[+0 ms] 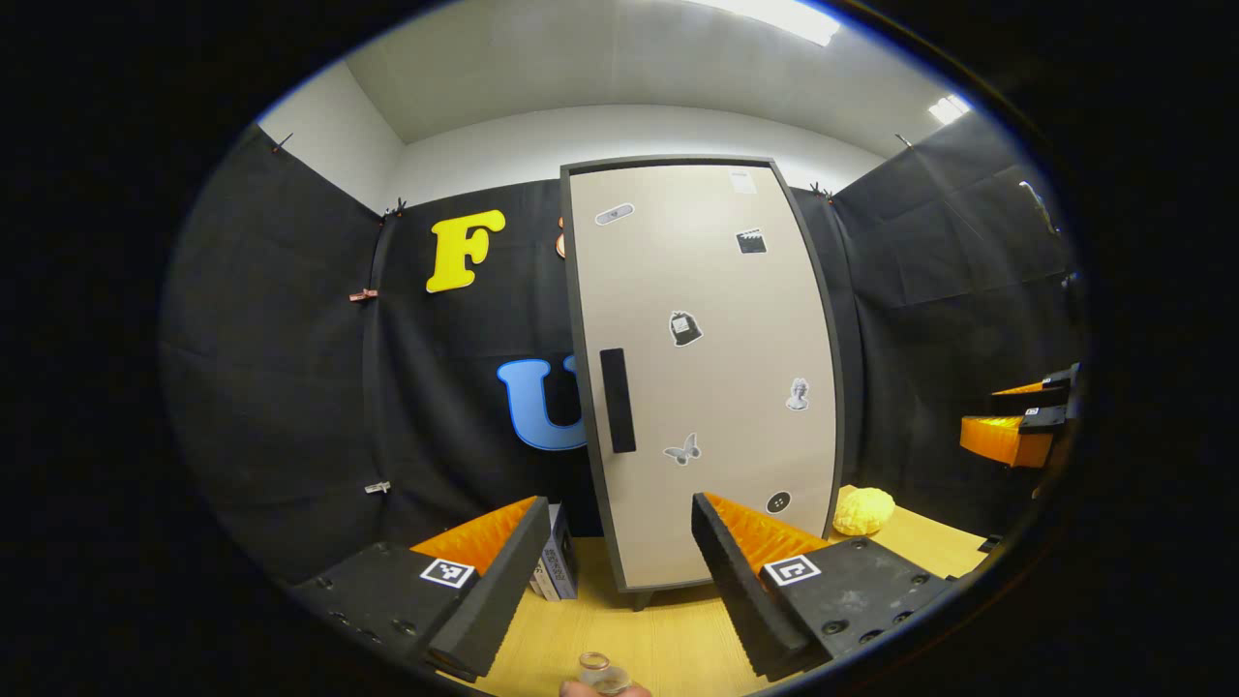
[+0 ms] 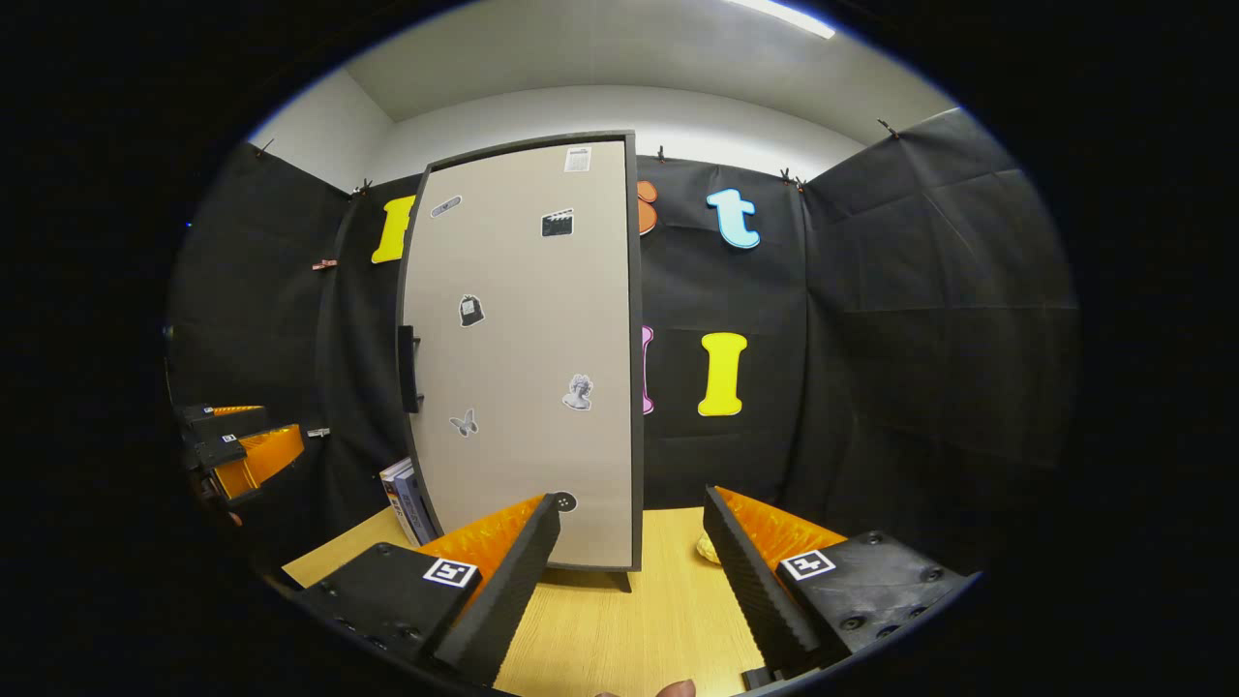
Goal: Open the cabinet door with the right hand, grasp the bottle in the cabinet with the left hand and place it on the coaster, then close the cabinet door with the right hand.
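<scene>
Wooden table [image 1: 678, 639], cabinet door [image 1: 702, 368] closed hiding inside, both grippers [image 1: 610, 581] [image 2: 629, 571] agape, empty.

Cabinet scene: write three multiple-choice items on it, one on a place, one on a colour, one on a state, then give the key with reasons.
1. Where on the cabinet door is the handle, in the left gripper view?
A. by its left edge
B. by its right edge
C. along its top

2. What colour is the lumpy object on the table beside the cabinet?
A. blue
B. yellow
C. red

3. How is the door?
A. removed
B. wide open
C. closed

Key
1: A, the dark vertical handle sits near the left edge at mid-height.
2: B, it shows yellow at the cabinet's lower right.
3: C, the door lies flush in its frame and no interior shows.

The left gripper and right gripper are both open and hold nothing.
</scene>
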Tool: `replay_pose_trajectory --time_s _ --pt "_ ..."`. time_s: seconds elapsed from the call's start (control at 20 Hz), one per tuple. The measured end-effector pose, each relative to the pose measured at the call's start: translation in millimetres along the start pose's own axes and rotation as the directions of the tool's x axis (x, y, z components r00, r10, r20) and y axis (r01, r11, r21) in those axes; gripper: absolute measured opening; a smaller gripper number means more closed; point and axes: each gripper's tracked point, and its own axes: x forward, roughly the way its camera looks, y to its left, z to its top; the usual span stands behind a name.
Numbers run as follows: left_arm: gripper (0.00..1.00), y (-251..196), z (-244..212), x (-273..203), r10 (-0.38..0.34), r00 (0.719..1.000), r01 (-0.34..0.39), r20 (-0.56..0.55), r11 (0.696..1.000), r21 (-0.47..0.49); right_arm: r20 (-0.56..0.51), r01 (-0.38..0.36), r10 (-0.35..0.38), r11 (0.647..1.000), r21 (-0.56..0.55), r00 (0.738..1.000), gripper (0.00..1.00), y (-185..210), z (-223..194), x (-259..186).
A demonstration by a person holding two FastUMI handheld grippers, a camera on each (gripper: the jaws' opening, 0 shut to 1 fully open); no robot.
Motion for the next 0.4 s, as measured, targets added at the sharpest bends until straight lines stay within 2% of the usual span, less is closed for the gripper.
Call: replay_pose_trajectory --time_s 0.4 --pt "0.93 -28 -3 1 0.007 1.0 -0.007 -0.001 1.0 -0.015 0.006 -0.043 0.043 0.999 0.0 0.999 0.98 -11 -2 -2"
